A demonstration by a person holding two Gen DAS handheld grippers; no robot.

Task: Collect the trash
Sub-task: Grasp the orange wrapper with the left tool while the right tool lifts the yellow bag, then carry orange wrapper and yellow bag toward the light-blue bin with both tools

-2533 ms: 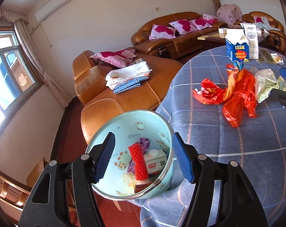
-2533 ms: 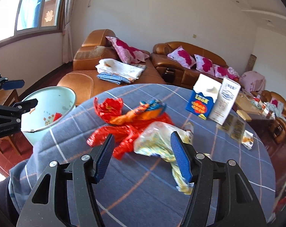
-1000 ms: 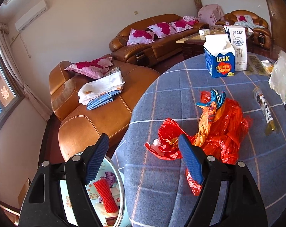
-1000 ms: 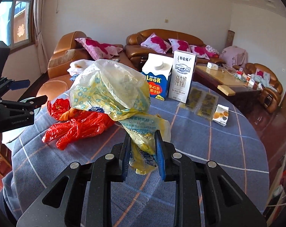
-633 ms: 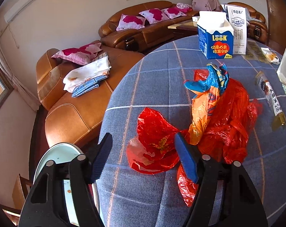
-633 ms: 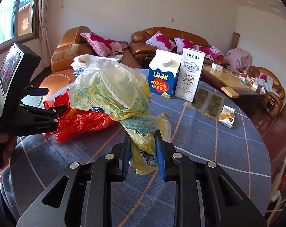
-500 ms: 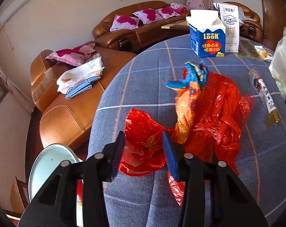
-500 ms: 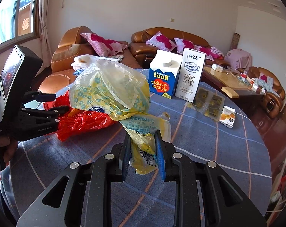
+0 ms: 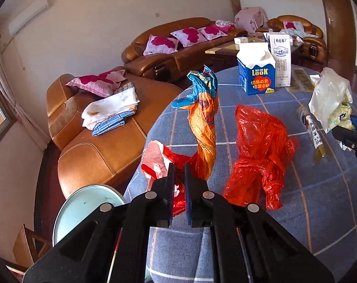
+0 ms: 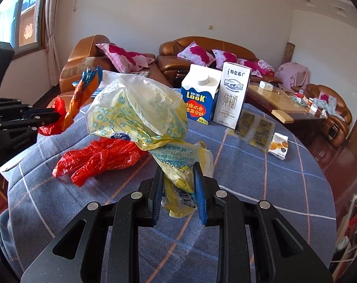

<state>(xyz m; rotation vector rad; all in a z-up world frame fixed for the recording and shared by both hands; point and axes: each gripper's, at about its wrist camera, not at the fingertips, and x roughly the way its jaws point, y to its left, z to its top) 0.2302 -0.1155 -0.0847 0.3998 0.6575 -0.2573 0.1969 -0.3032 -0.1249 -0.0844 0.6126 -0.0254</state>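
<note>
My left gripper (image 9: 179,169) is closing its jaws on a crumpled red plastic bag (image 9: 155,160), and its pads pinch the bag. A twisted orange and blue wrapper (image 9: 205,122) rises upright from the same bundle, lifted off the blue checked table (image 9: 320,212). A second red bag (image 9: 258,151) lies flat on the cloth to the right. My right gripper (image 10: 177,172) is shut on a yellow and clear plastic bag (image 10: 140,113), held just above the table. The pale blue bin (image 9: 84,207) stands below the table's left edge.
A blue LOOK carton (image 9: 256,70) and a white milk carton (image 9: 281,61) stand at the table's far side. A small bottle (image 9: 313,132) lies near the right gripper. Snack packets (image 10: 254,127) and a small box (image 10: 278,145) lie right of the cartons. Brown sofas (image 9: 103,146) border the table.
My left gripper left the bin, came over the table and shut on the red bag, lifting it with the orange wrapper. My right gripper shut on the yellow bag, raised it and now holds still.
</note>
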